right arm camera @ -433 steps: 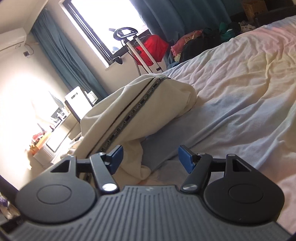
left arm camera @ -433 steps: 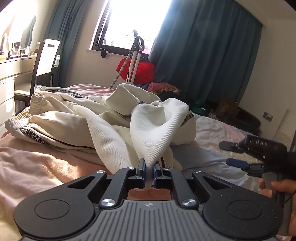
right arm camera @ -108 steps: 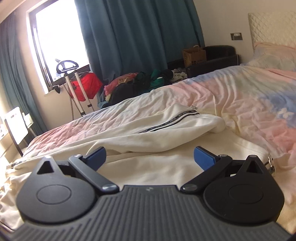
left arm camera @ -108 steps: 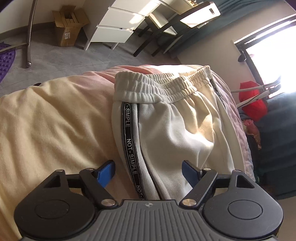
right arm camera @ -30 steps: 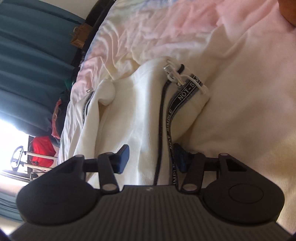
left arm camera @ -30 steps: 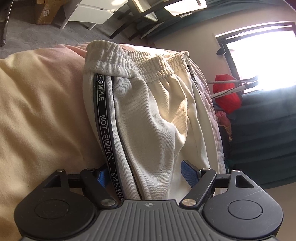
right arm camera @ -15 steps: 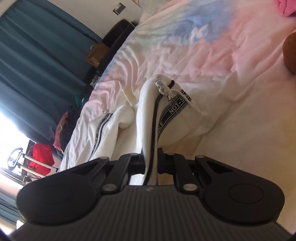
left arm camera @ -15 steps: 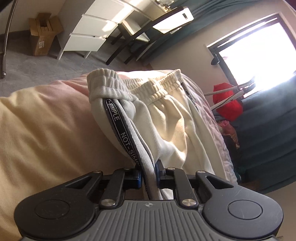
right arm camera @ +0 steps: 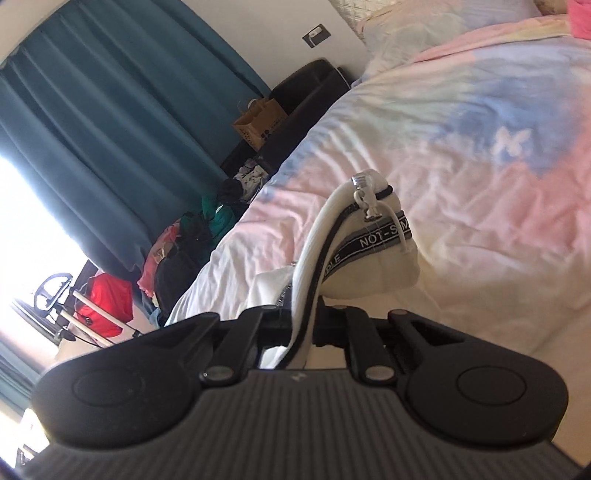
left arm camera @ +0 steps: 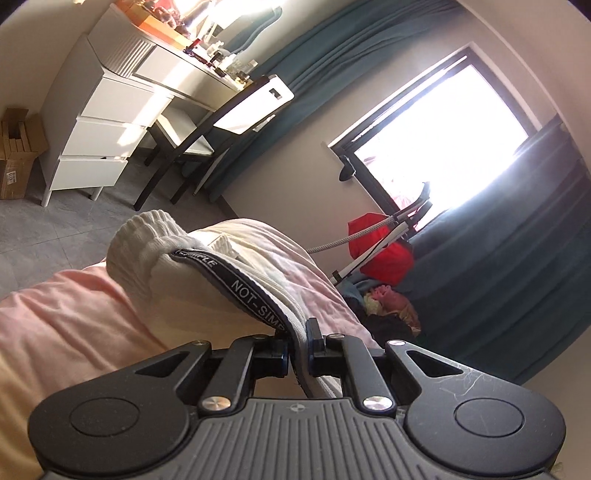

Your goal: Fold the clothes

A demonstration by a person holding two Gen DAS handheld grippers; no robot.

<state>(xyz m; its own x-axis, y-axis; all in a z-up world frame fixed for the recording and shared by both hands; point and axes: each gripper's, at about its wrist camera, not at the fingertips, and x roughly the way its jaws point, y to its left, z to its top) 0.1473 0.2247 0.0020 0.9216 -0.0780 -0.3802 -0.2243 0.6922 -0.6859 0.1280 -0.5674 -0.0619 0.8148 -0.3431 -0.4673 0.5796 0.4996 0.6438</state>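
Observation:
Cream track pants [left arm camera: 177,273] with a black NOT-SIMPLE side stripe lie on a pastel bedspread [left arm camera: 62,306]. In the left wrist view the ribbed waistband end is lifted off the bed, and my left gripper [left arm camera: 297,343] is shut on the striped side seam just below the waistband. In the right wrist view the leg cuff of the track pants [right arm camera: 373,254], with a zip pull at its tip, hangs raised above the bed. My right gripper [right arm camera: 303,321] is shut on that leg's striped edge. The middle of the pants is hidden behind both grippers.
A white drawer unit [left arm camera: 99,129] and a black-framed chair [left arm camera: 207,140] stand on the grey floor left of the bed. A red bag [left arm camera: 380,247], a clothes pile [right arm camera: 192,236] and teal curtains [right arm camera: 110,110] line the window wall. A pillow [right arm camera: 424,33] lies at the bed's head.
Both grippers, open a second ago, closed on the striped side seam and have lifted the waistband and the cuff off the bed.

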